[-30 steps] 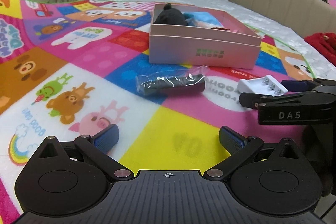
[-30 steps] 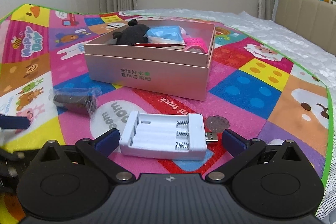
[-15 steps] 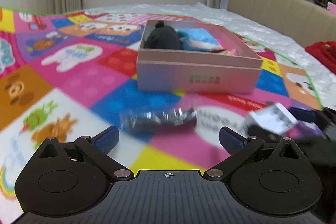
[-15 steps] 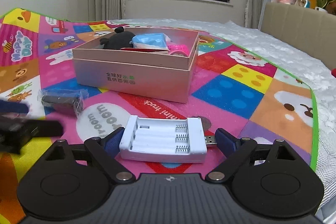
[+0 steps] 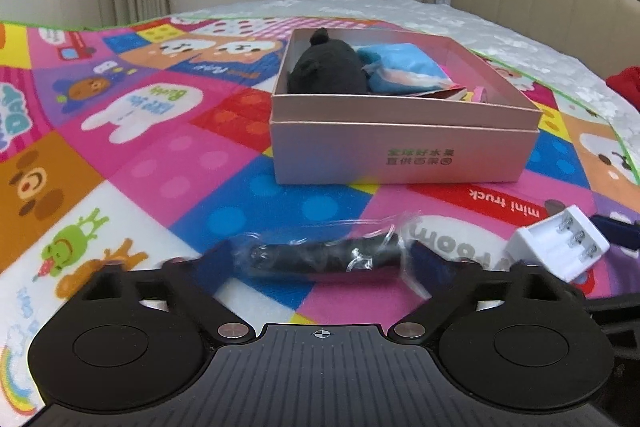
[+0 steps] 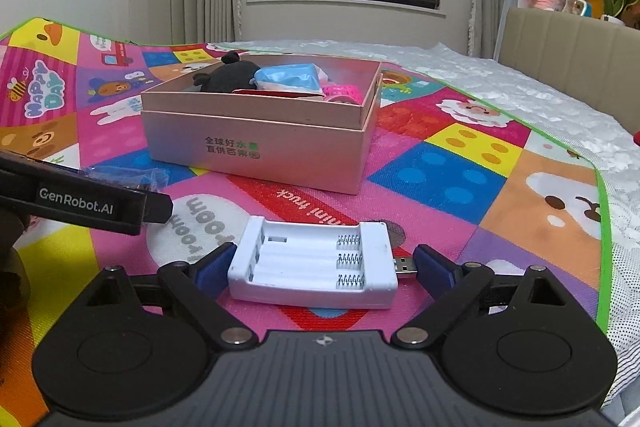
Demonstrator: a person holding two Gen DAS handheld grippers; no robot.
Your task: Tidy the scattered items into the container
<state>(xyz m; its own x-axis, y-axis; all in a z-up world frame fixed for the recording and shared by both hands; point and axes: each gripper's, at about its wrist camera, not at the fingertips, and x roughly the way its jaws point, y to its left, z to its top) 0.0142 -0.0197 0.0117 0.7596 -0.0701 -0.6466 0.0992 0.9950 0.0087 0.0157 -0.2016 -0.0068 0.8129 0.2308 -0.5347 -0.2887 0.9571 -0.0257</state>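
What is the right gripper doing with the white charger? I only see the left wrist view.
Observer: The right gripper straddles the charger lengthwise. Its jaws have just opened slightly and are not clamped on it.
Operator: Is anything sticking out of it?
Observer: A USB plug points at the right-hand finger.
Operator: What's the pink sliver in the box?
Observer: A pink tape roll, near its right wall.

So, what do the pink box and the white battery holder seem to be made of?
The pink box looks like cardboard with a smooth, slightly pearly finish: thin folded walls, printed text. The battery holder looks like glossy moulded white plastic, with metal coil springs and a metal USB plug at one end.
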